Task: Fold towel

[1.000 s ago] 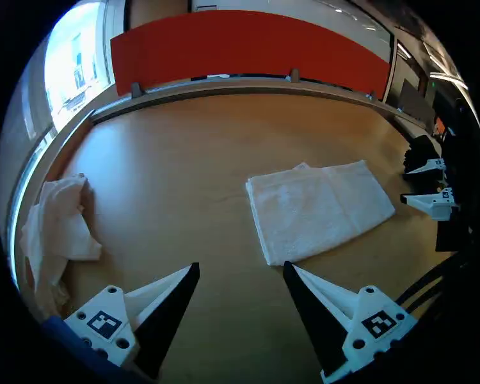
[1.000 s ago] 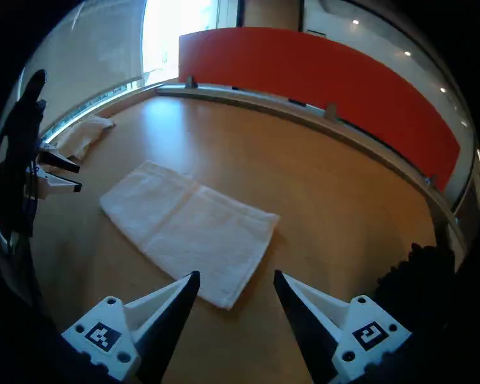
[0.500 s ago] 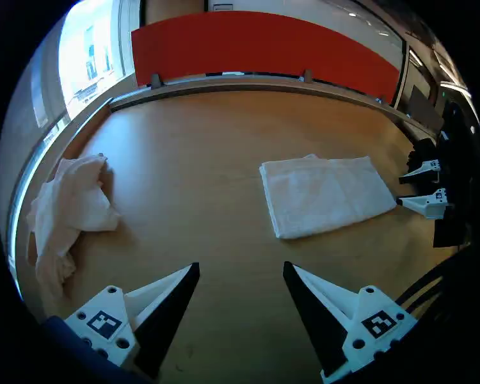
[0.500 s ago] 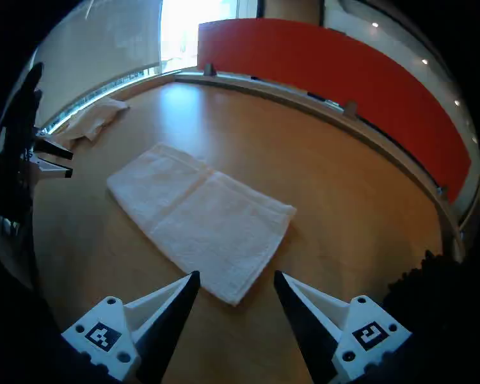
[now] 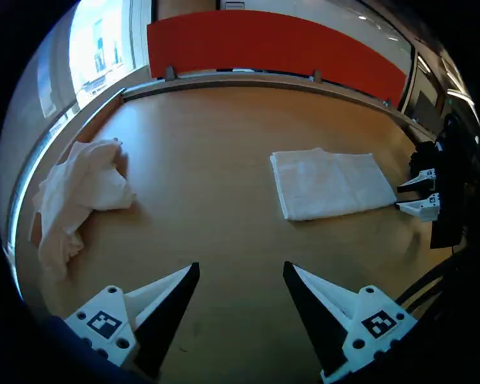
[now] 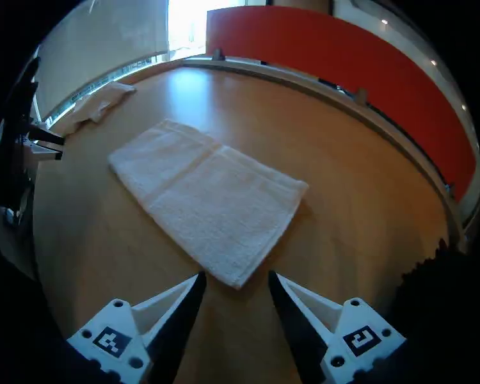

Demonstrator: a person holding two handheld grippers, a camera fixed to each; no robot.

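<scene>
A white towel (image 5: pixel 331 182) lies flat and folded into a rectangle on the wooden table (image 5: pixel 208 166); in the right gripper view the same towel (image 6: pixel 208 195) spreads just ahead of my right gripper (image 6: pixel 237 285). That gripper is open, its tips right at the towel's near corner, with nothing between them. My left gripper (image 5: pixel 240 272) is open over bare wood, well short of the towel. The right gripper (image 5: pixel 406 197) also appears small at the towel's right end in the left gripper view, and the left gripper (image 6: pixel 48 142) shows at the far left of the right gripper view.
A crumpled white cloth (image 5: pixel 73 195) lies near the table's left edge, seen too as the cloth (image 6: pixel 99 102) far back in the right gripper view. A red partition (image 5: pixel 272 45) runs along the table's far side. Dark objects (image 5: pixel 454 173) sit at the right.
My left gripper has pulled back and turned, so the towel sits farther off and the crumpled cloth has shifted right. My right gripper has come closer to the towel's near corner and narrowed slightly.
</scene>
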